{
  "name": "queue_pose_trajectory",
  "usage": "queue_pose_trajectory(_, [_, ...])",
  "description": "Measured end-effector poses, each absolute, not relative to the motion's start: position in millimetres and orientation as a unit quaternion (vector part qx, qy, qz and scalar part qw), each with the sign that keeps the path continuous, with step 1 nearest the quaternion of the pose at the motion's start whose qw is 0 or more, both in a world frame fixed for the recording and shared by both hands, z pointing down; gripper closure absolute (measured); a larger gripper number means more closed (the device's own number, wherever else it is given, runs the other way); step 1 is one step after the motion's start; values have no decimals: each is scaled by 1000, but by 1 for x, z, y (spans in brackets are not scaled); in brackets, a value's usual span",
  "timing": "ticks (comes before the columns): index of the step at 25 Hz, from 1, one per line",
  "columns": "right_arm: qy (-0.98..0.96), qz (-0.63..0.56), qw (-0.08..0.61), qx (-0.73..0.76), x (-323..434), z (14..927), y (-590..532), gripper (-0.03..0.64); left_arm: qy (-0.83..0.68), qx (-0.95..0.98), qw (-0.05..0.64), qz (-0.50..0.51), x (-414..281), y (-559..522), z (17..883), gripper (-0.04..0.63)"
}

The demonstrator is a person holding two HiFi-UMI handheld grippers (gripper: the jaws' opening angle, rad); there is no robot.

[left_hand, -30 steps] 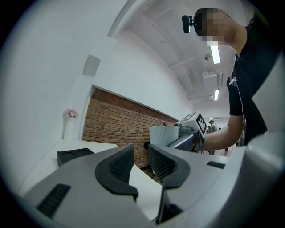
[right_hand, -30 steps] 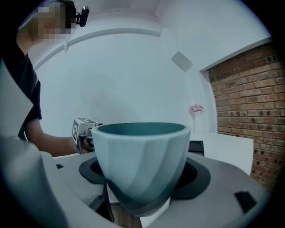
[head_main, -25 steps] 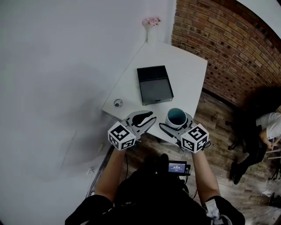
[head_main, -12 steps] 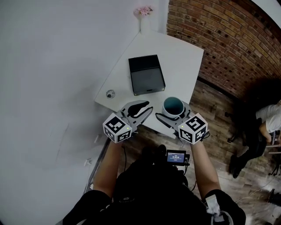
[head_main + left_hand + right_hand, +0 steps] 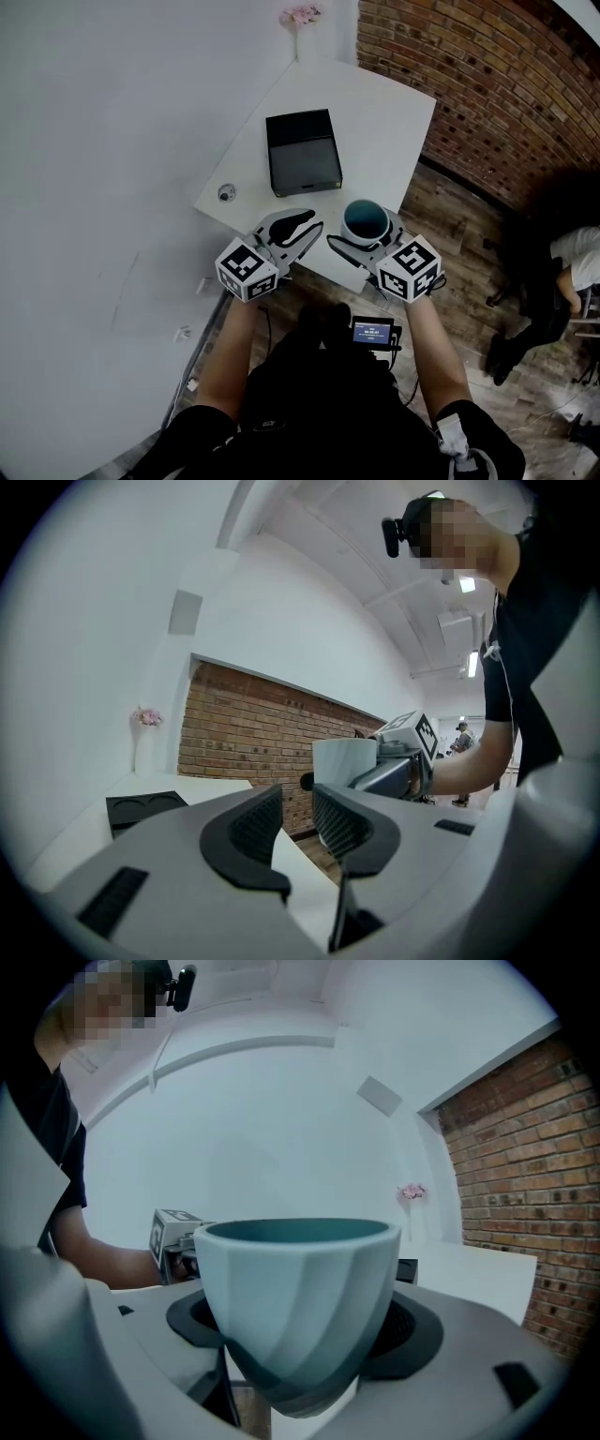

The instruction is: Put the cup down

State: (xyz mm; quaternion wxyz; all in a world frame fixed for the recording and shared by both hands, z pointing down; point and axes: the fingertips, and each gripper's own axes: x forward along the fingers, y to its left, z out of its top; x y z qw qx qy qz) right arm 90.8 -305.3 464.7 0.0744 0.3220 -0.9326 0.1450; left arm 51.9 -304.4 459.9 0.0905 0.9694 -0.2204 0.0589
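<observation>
A pale blue-grey cup (image 5: 366, 220) with a dark teal inside is held upright over the white table's (image 5: 375, 122) near edge. My right gripper (image 5: 364, 236) is shut on it, with its black pads (image 5: 412, 1330) against the cup's (image 5: 300, 1297) lower sides. My left gripper (image 5: 298, 229) hovers just left of the cup. Its jaws (image 5: 298, 803) stand a narrow gap apart with nothing between them. In the left gripper view the cup (image 5: 345, 761) and the right gripper (image 5: 403, 761) show ahead on the right.
A black two-well tray (image 5: 300, 152) lies mid-table beyond the grippers. A small round object (image 5: 226, 192) sits at the table's left edge, and a vase of pink flowers (image 5: 300, 19) stands at the far corner. A brick wall (image 5: 487, 84) rises on the right above the wood floor (image 5: 450, 234).
The head camera has shifted, so the table sits a little higher and further left in the picture. Both grippers and the cup keep nearly the same arrangement.
</observation>
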Motion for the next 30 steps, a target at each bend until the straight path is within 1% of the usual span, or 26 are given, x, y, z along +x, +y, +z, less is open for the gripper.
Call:
queue_pose_trajectory(5, [-938, 143, 91, 302, 84, 481, -311, 224, -241, 964, 95, 65, 48, -307, 472, 505])
queue_pose_trajectory(10, [-940, 140, 89, 299, 72, 484, -332, 224, -266, 958, 95, 53, 31, -324, 473, 505])
queue_pose_trajectory(15, [-938, 130, 82, 311, 55, 484, -375, 224, -282, 955, 85, 40, 13, -350, 471, 505])
queue_pose_trajectory(19, [-940, 108, 92, 311, 35, 484, -412, 224, -286, 955, 76, 31, 0, -373, 465, 505])
queue_pose_trajectory(25, [-942, 87, 96, 311, 12, 490, -467, 224, -272, 960, 62, 28, -4, -395, 460, 505])
queue_pose_trajectory(30, [-942, 82, 97, 309, -3, 497, -507, 224, -276, 959, 64, 25, -10, -412, 459, 505])
